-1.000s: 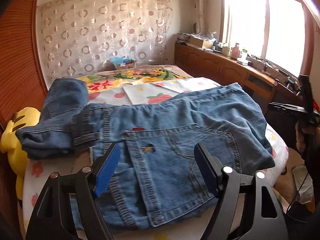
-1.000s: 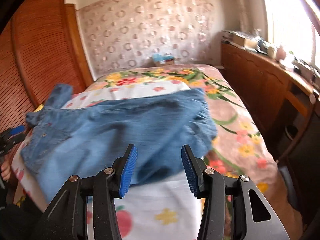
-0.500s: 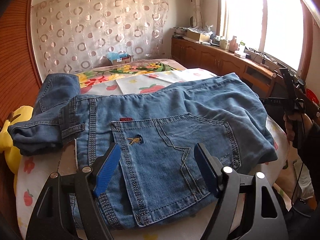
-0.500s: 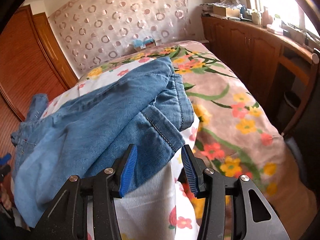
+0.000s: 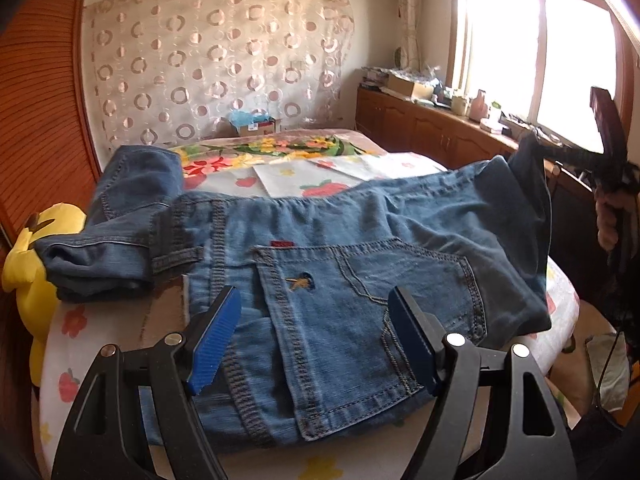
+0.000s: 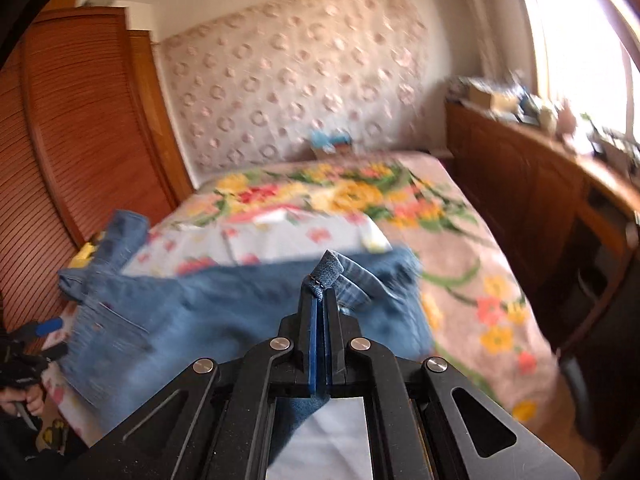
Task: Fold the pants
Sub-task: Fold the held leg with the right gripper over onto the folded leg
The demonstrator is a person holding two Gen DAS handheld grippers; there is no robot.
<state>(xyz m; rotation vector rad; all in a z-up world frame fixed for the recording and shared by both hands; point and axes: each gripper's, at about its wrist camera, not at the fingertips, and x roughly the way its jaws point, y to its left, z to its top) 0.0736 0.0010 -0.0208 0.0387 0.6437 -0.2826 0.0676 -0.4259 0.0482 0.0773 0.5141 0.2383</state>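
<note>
No legible text, number or brand is showing in either view. On the pants point(image 5: 360, 280), a small red tab point(image 5: 282, 243) is sitting at the top edge of the back pocket; any lettering on it is too small to read. A small yellow embroidered emblem point(image 5: 298, 282) is showing on the pocket face; it is a figure, not writing. The right wrist view is blurring throughout, and nothing is reading there.

pants point(image 5: 360, 248) on bed point(image 5: 120, 328), waist left, legs right | toy point(image 5: 36, 264) left of pants at bed edge | box point(image 5: 256, 124) behind bed at wall | cabinets point(image 5: 432, 132) right of bed
</note>
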